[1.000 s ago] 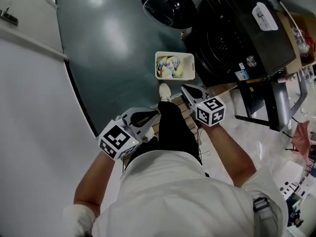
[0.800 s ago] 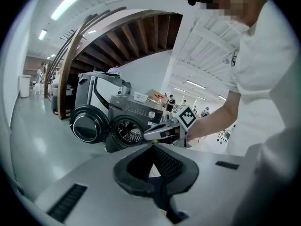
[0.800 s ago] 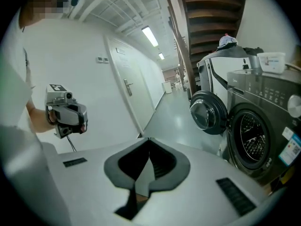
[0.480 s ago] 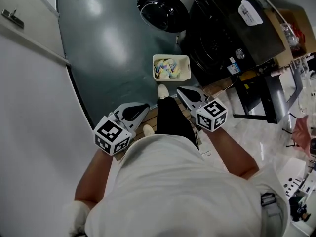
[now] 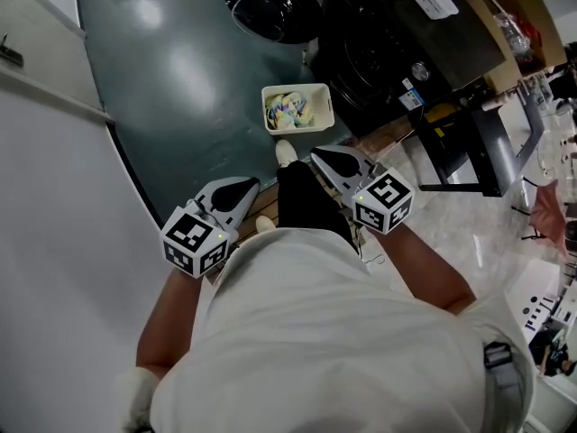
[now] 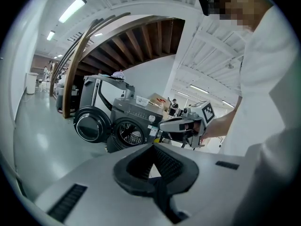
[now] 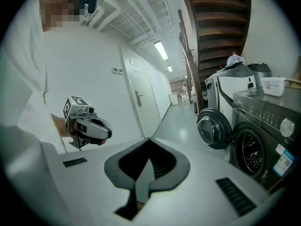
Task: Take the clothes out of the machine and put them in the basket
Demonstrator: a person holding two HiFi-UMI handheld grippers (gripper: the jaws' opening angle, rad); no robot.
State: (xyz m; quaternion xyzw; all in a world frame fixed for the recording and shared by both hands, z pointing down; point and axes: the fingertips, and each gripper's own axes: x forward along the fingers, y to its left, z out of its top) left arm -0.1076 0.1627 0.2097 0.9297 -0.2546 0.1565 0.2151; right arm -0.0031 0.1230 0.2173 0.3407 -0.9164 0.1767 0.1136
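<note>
Down on the floor (image 5: 180, 106) just in front of the machine (image 5: 379, 43), the basket (image 5: 328, 106) holds a heap of pale clothes (image 5: 290, 109), and the round door (image 5: 273, 5) hangs open beyond it. Left gripper (image 6: 153, 147) and right gripper (image 7: 149, 140) are held at waist height, jaws closed on nothing. Whether anything is left in the drum (image 6: 129, 133) I can't make out, so I'd reckon the sound move is a look inside first, spreading the jaws before reaching in, then letting go squarely over the basket.
</note>
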